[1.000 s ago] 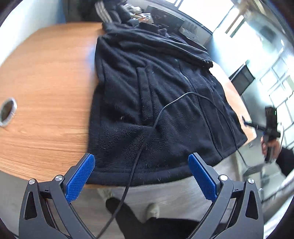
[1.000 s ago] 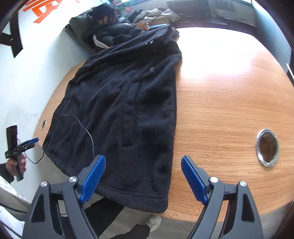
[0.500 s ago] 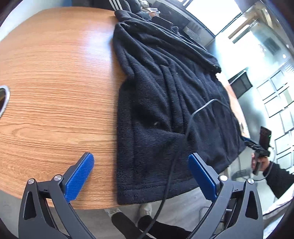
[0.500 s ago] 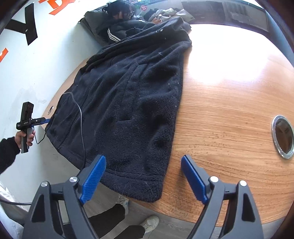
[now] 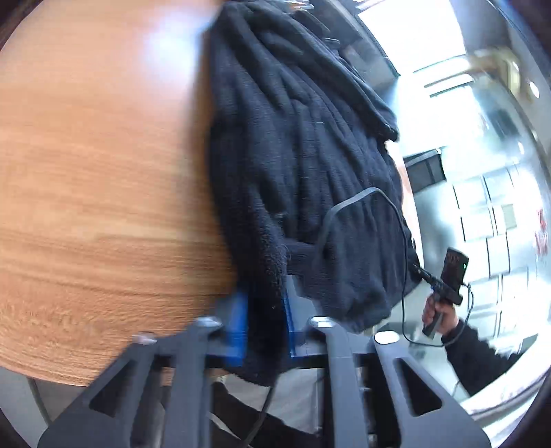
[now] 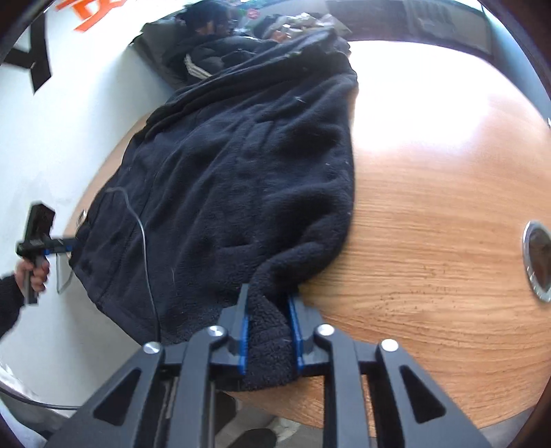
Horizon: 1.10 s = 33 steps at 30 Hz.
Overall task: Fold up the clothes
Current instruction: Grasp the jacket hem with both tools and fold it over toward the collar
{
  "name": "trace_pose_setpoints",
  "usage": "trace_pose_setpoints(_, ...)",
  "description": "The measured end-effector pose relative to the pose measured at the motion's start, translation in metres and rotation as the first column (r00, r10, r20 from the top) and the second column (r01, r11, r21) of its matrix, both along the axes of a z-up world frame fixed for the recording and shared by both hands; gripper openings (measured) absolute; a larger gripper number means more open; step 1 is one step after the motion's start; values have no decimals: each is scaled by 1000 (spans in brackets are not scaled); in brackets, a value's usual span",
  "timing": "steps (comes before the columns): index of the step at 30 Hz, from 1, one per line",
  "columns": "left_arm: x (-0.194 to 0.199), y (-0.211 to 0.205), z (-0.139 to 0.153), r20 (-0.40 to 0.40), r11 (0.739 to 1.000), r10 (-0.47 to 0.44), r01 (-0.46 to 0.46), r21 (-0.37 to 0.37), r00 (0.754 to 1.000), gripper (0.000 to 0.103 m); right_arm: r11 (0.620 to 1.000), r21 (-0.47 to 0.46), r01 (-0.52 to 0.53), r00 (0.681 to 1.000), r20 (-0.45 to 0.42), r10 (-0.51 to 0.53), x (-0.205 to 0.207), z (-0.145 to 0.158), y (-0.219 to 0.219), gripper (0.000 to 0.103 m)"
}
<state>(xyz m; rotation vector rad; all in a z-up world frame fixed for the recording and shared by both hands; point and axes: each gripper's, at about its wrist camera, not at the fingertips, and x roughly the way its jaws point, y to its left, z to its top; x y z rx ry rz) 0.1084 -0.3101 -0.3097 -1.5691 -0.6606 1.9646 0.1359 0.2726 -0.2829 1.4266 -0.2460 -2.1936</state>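
Left wrist view: left tongs clamp one hem corner of the black fleece jacket lying on the wooden table; right tongs clamp the opposite hem corner at the table's near edge.

A round wooden table fills most of the right wrist view, with a metal-rimmed grommet hole near its edge at three o'clock. A thin black cable trails across the left part of the scene. At about eleven o'clock, beyond the table, a pile of dark clothing lies on what may be a sofa; blur hides the detail. Orange lettering marks the white wall. Bright windows show at one o'clock in the left wrist view.
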Motion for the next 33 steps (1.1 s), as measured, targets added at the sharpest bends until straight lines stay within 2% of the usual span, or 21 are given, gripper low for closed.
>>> trace_pose_setpoints(4,2,-1,-5,30,999,20,-21,27,999,15,999,51,2,1000,22,-3,0,1,-5,16)
trace_pose_setpoints(10,9,-3,-7,74,998,35,-39,52,997,14,989,-73,129,991,53,-126,29,14,17,13)
trace_pose_setpoints(12,21,-8,-3,90,998,42,-47,45,995,13,986,-84,145,987,80,-138,45,17,17,13)
trace_pose_setpoints(18,71,-26,11,165,995,98,-103,20,981,13,984,-96,150,978,157,-134,99,28,13,13)
trace_pose_setpoints(21,99,-34,32,167,992,114,-121,33,979,13,977,-147,155,978,165,-130,120,41,20,13)
trace_pose_setpoints(26,140,-42,62,174,987,137,-149,58,975,12,940,-274,202,972,171,-159,141,64,46,13)
trace_pose_setpoints(29,144,-63,69,175,988,126,-140,71,977,12,953,-248,176,975,174,-135,143,68,45,13)
trace_pose_setpoints(33,147,-47,56,211,991,95,-112,68,973,12,963,-235,134,984,150,-100,134,69,35,13)
